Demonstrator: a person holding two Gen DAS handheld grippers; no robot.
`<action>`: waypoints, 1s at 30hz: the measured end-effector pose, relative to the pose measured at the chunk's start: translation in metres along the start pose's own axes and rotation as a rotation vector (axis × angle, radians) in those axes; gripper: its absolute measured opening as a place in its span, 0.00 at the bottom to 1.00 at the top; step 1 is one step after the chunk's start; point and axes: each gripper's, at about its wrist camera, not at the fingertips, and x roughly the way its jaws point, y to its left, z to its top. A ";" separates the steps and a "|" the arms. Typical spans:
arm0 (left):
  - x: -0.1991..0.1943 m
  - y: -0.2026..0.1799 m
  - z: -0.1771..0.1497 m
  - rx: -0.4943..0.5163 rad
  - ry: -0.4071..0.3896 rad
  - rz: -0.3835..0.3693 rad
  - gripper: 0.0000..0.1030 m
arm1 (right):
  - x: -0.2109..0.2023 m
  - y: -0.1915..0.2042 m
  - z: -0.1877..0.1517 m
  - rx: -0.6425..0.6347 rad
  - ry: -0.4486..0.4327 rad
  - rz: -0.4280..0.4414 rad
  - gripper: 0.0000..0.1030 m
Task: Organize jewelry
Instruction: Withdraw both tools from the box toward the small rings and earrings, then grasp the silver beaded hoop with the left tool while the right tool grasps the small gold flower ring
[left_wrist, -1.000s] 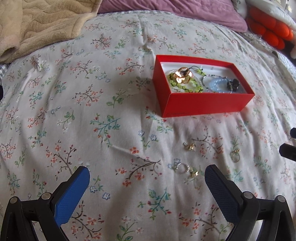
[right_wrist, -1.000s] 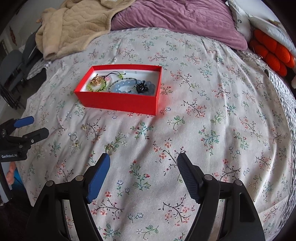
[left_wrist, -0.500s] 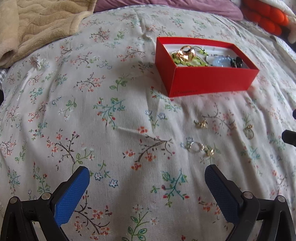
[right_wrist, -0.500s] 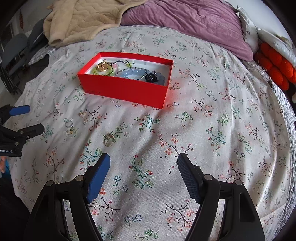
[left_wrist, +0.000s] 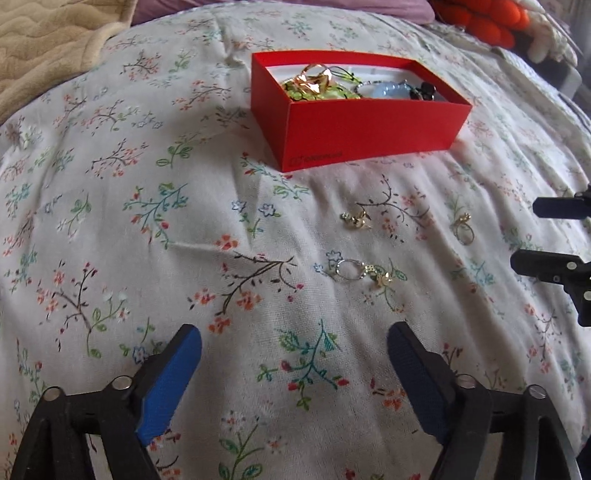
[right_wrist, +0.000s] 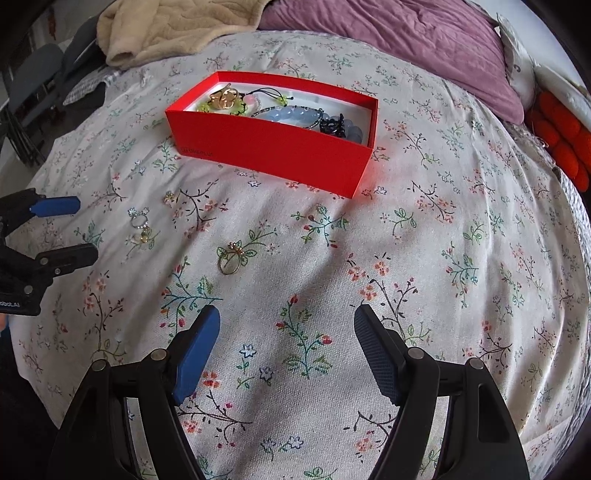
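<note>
Surface: floral-print white bedspread (right_wrist: 406, 229), where we see an open red cardboard box (right_wrist: 273, 147) holding beaded bracelets.
Left gripper (left_wrist: 294, 373): low over the cloth, jaws spread wide, gripping nothing.
Right gripper (right_wrist: 287, 350): hovering, jaws wide apart, empty.
Loose pieces: gold ring with small flower (right_wrist: 231, 256), silver ring (left_wrist: 347, 268), gold earrings (left_wrist: 356, 220), all near the box front.
Right view only: purple pillow (right_wrist: 399, 40), beige blanket (right_wrist: 173, 26).

I see a red box (right_wrist: 273, 146) on a white bedspread (right_wrist: 424, 258) printed with small flowers and twigs. Inside lie pale blue beads (right_wrist: 291, 115); gold rings (left_wrist: 463, 229) sit outside, and my fingers (right_wrist: 197, 349) carry blue pads.
</note>
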 end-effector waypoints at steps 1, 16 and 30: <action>0.002 -0.001 0.000 0.009 0.004 0.002 0.80 | 0.001 0.001 0.000 -0.002 0.002 0.000 0.76; 0.022 -0.016 0.009 0.139 0.016 0.044 0.65 | 0.031 0.014 0.005 -0.050 -0.020 -0.014 0.80; 0.028 -0.021 0.016 0.182 -0.025 0.032 0.56 | 0.036 0.042 0.023 -0.150 -0.044 -0.009 0.54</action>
